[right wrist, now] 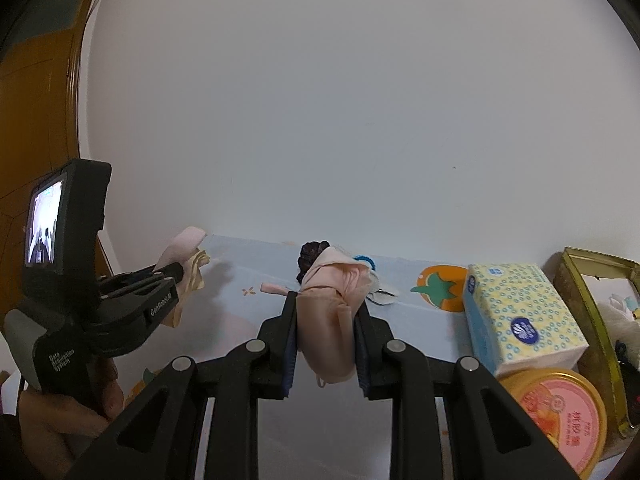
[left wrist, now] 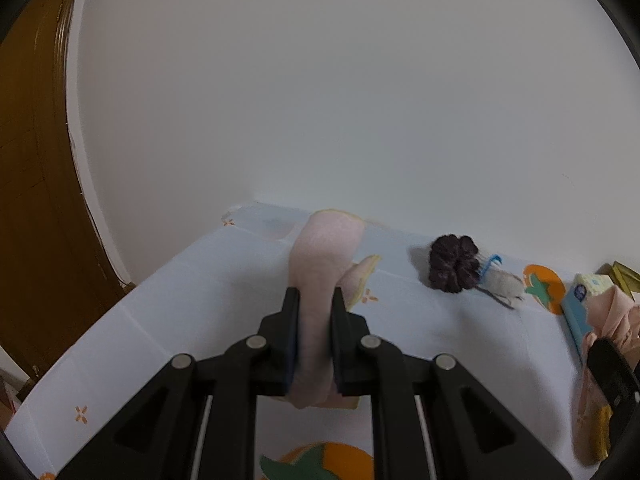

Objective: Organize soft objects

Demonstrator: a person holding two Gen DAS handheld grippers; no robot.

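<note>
Lying on the tablecloth point(right wrist: 328, 420), against the wall point(right wrist: 360, 100) at the far edge: scrunchie point(left wrist: 454, 264), with comb point(left wrist: 490, 266) touching its right side. Standing right of the comb: tissue pack point(right wrist: 520, 316). Sitting in front of the tissue pack: round tin point(right wrist: 560, 412). Standing right of both: open metal box point(right wrist: 592, 300). Hanging clamped in the left gripper point(left wrist: 314, 300): sock point(left wrist: 320, 256), above the cloth's left half. Hanging clamped in the right gripper point(right wrist: 326, 304), in front of the scrunchie: fabric bundle point(right wrist: 332, 304).

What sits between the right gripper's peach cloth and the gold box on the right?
The tissue pack stands between the peach cloth, clamped in the right gripper, and the gold box. A round tub sits just in front of the pack. Above them the way looks open.
</note>
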